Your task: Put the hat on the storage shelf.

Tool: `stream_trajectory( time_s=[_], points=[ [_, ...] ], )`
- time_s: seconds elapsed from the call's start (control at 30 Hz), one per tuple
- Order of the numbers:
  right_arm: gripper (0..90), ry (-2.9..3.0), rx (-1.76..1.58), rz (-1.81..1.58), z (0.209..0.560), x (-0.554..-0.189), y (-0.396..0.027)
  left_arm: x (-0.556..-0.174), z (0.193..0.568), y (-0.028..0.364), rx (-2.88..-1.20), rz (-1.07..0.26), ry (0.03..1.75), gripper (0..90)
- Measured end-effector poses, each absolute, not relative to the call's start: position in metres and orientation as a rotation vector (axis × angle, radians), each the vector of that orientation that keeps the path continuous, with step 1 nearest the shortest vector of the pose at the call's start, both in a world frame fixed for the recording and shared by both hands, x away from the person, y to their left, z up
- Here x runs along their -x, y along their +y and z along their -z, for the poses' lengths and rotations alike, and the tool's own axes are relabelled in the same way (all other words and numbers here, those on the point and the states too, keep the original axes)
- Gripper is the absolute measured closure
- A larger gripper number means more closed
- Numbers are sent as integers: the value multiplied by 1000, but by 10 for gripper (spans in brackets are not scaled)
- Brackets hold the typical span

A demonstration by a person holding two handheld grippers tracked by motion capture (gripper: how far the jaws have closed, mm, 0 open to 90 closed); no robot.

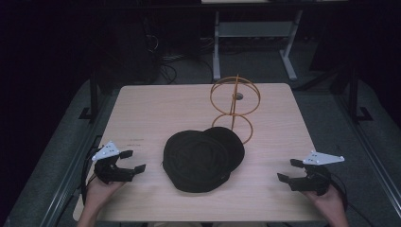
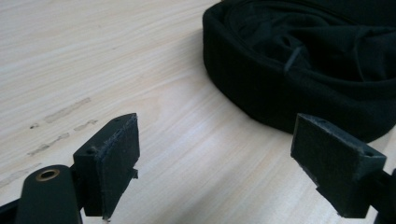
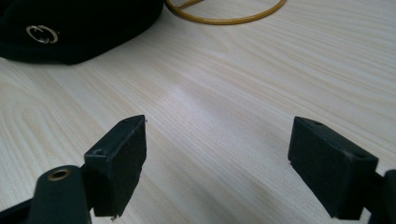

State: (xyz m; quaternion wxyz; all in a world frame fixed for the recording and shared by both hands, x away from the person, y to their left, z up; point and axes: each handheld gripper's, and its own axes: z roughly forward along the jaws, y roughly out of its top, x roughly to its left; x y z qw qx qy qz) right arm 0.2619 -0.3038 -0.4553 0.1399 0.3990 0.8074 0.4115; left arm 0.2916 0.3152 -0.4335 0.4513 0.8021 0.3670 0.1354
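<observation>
A black cap [image 1: 201, 159] lies upside down in the middle of the wooden table [image 1: 156, 109], its brim toward the back right. Behind it stands an orange wire stand [image 1: 234, 101] with a round base ring and a wire sphere on top. My left gripper [image 1: 132, 161] rests at the table's front left, open, pointing right at the cap. Over at the front right, my right gripper [image 1: 289, 170] is open and points left. In the left gripper view the cap [image 2: 308, 60] is just beyond the open gripper [image 2: 229, 149]. The right gripper view shows the cap [image 3: 70, 28], the stand's ring [image 3: 224, 18] and the empty gripper [image 3: 215, 158].
Bare wood lies between each gripper and the cap. Beyond the table's far edge are a dark floor, cables [image 1: 165, 66] and the white legs of another table [image 1: 288, 56]. A small metal emblem [image 3: 42, 33] sits on the cap's side.
</observation>
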Motion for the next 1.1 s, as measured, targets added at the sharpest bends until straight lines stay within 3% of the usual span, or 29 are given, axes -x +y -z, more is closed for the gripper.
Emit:
stream_trajectory(
  time_s=[0.8,1.1],
  points=[
    [159,2409,-1074,-1216,439,-264,-268,-293,437,317,-1982,-324,927,153],
    [151,2440,-951,-1222,415,-266,-248,-292,437,318,-1966,-340,934,153]
  ],
)
